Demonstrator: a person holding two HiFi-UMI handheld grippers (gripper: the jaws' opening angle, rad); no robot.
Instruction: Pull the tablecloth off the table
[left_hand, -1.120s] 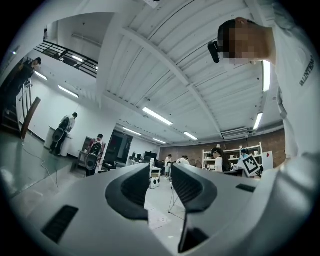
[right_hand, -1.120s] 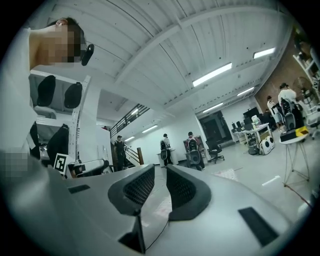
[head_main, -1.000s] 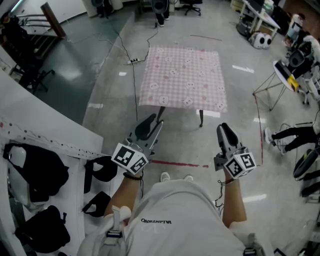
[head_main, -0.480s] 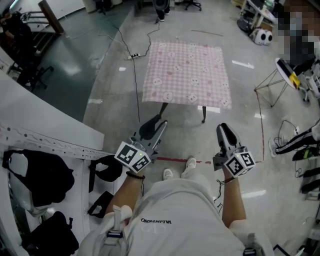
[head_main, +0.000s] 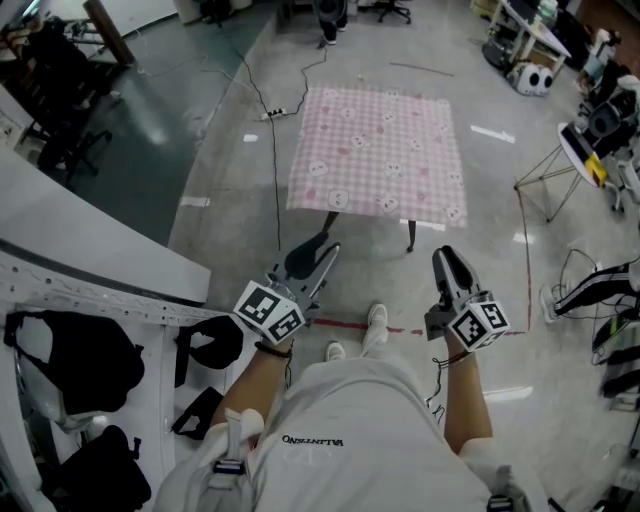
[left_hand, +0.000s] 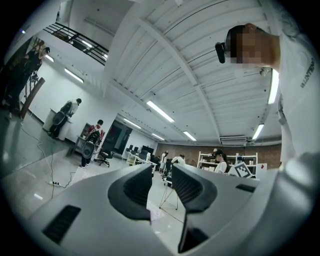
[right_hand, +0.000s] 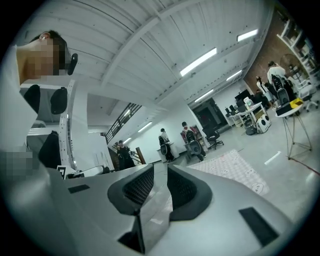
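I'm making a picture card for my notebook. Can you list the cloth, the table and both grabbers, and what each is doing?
tablecloth: pink checked, spread flat over the table
table: ahead of the person, only legs showing
left gripper: short of the table, jaws apart, empty
right gripper: same, jaws apart, empty
pull: not started

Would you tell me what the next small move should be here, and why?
Probably a step forward toward the table. The pink checked tablecloth lies fully spread on it, well ahead of both grippers; the left gripper and right gripper hang empty over the floor, jaws slightly apart, too far to catch the near hem.
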